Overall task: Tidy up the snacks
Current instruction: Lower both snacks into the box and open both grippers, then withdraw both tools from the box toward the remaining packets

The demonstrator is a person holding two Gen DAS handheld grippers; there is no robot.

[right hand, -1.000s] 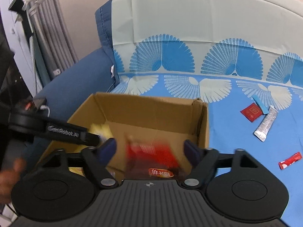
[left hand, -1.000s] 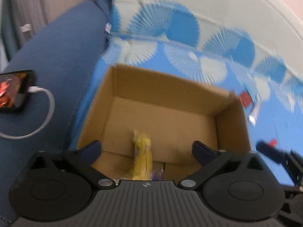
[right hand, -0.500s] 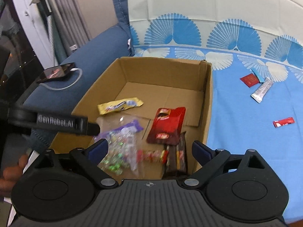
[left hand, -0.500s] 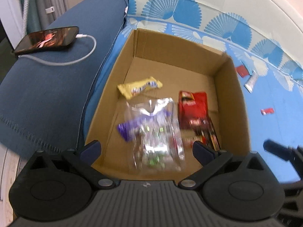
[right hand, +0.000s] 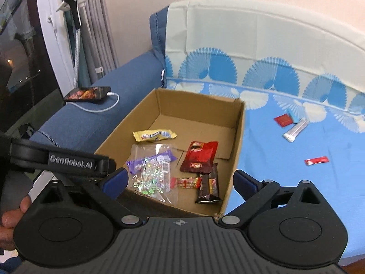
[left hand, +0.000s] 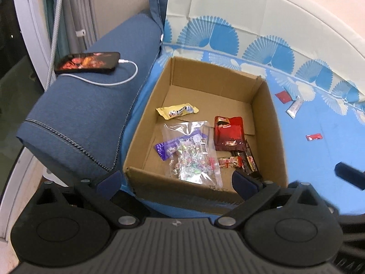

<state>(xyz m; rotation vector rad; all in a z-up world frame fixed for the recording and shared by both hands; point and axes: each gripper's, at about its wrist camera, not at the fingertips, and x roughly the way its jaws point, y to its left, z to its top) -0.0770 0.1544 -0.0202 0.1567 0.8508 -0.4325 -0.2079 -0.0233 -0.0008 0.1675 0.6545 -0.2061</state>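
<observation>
Both grippers are hanging wide and empty at the near edge of the cardboard box (right hand: 237,141), the right gripper (right hand: 180,180) having just been spreading with nothing between its jaws, the left gripper (left hand: 176,181) open too. 3 loose snacks are lying on the blue sofa cover (right hand: 273,171) off the box's right side, the red sachet (right hand: 316,160) nearest and lying crosswise, so the right hand is likely sitting closer.

cardboard box (right hand: 237,137), snacks inside, phone (right hand: 87,93) nearby

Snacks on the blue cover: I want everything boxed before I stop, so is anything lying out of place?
Yes. Four small packets lie loose right of the cardboard box: a red square sachet, a blue piece beside it, a silver stick and a red stick. The other snacks are inside.
</observation>
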